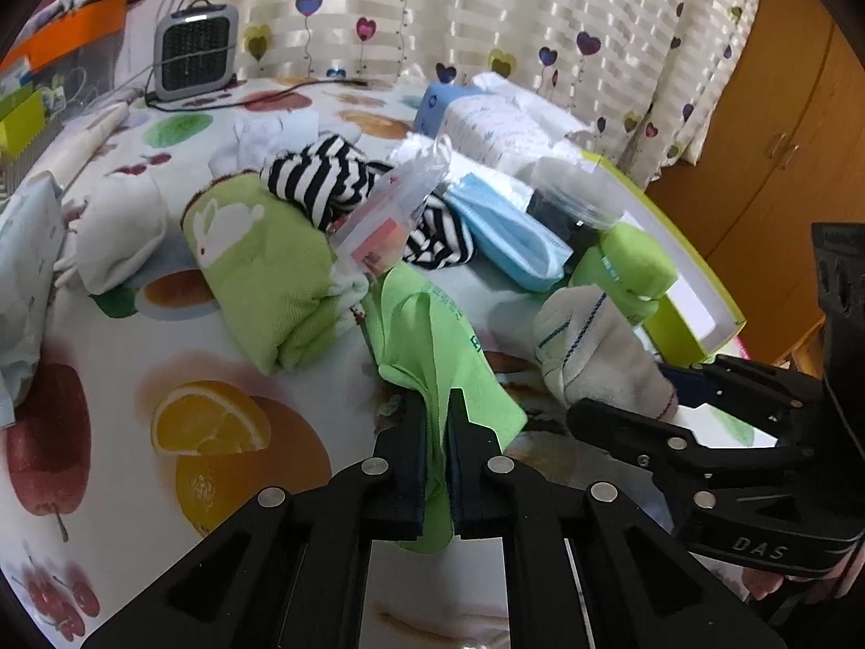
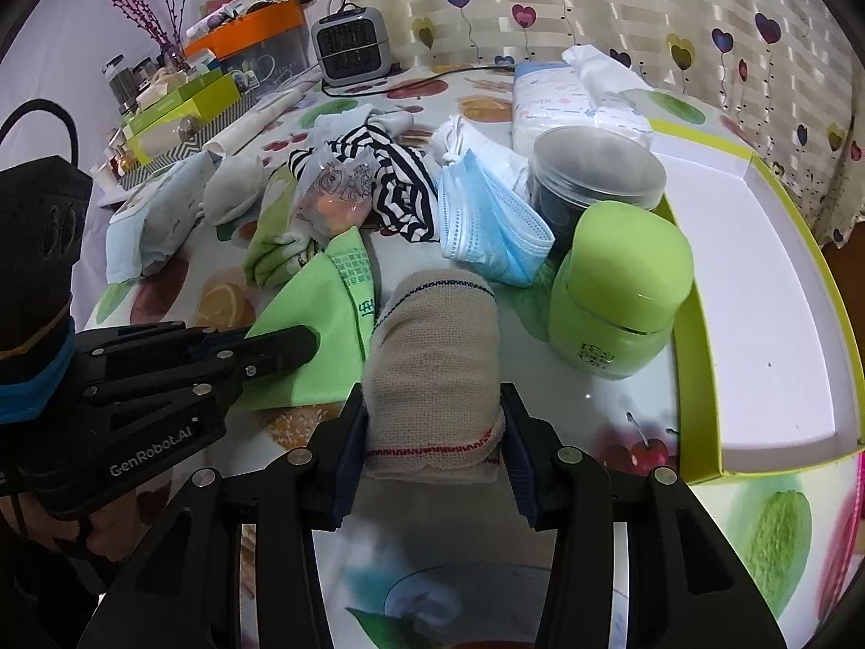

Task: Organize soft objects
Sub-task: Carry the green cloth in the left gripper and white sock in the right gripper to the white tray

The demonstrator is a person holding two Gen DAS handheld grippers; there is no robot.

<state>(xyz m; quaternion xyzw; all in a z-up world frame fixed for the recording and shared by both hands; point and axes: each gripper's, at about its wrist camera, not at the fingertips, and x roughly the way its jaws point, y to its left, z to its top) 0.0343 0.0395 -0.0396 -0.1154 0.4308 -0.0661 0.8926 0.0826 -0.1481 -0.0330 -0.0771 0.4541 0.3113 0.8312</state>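
Right now my left gripper (image 1: 437,432) pinches the thin lime-green cloth (image 1: 432,335), limp and light, beside the white-lined green box (image 2: 767,292). My right gripper (image 2: 432,432) squeezes the rolled beige knit sock (image 2: 432,346) mid-roll; it's squashy.

The green towel (image 1: 259,276) hides part of the striped cloth (image 1: 324,178).

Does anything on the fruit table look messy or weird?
Yes. The striped cloth lies crumpled in a heap with a plastic bag on top, and the blue face masks sprawl loose beside it. Each gripper is pinching something: left the green cloth, right a beige sock.
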